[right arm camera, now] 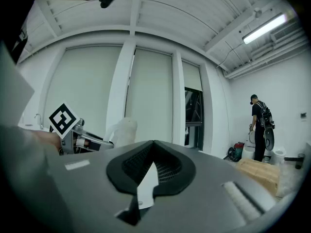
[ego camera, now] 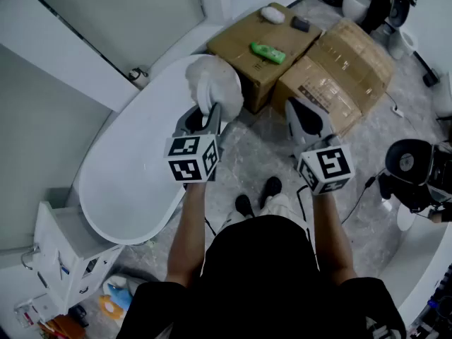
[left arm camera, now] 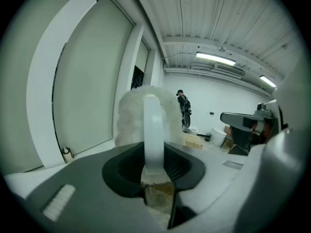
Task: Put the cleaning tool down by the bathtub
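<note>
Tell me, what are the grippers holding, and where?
The left gripper pinches the fluffy white cleaning tool by its white handle. The right gripper holds nothing.

Left gripper (ego camera: 210, 119): held forward, jaws clamped on tool (ego camera: 215, 83).
Right gripper (ego camera: 308, 122): alongside, apart from left, jaws apparently together, empty.
Left forearm (ego camera: 189, 224), right forearm (ego camera: 328, 224): bare, extended forward.

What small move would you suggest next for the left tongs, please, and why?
Probably lower the left tongs toward the floor beside the bathtub, without opening them yet. They are closed on the handle of the fluffy white cleaning tool, which is held up in the air near the tub's edge, not resting on anything.
</note>
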`<state>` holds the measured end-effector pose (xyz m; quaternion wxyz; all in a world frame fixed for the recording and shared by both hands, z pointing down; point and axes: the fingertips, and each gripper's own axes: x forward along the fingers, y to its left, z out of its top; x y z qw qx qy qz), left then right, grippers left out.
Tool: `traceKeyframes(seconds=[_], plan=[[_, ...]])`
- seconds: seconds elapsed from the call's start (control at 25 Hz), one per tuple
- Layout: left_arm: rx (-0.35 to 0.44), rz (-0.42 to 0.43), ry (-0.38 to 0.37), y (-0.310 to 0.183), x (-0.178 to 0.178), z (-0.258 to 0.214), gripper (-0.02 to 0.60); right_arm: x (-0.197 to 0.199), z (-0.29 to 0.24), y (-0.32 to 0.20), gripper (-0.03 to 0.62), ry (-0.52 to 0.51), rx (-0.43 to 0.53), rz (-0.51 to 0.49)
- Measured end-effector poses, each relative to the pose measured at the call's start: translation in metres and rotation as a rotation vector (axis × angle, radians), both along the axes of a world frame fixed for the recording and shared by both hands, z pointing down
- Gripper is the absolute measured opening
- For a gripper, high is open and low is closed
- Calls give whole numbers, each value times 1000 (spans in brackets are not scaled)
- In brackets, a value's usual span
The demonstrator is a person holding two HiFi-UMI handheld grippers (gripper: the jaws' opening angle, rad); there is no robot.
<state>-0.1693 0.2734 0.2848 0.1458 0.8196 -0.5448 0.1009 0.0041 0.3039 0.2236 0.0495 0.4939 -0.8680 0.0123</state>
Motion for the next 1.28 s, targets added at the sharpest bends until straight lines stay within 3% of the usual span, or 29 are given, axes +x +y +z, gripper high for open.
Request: traceKeyframes(seconds=[0.36, 0.56, 1.28], plan=[[8, 13, 7, 16, -3, -4, 91, -8, -6, 19, 6, 30, 19, -5], [12, 17, 9, 22, -6, -6, 92, -8, -13, 27, 8, -13, 48, 7], [21, 40, -12, 19, -3, 3, 92, -1, -1, 28, 8, -10, 23, 15]])
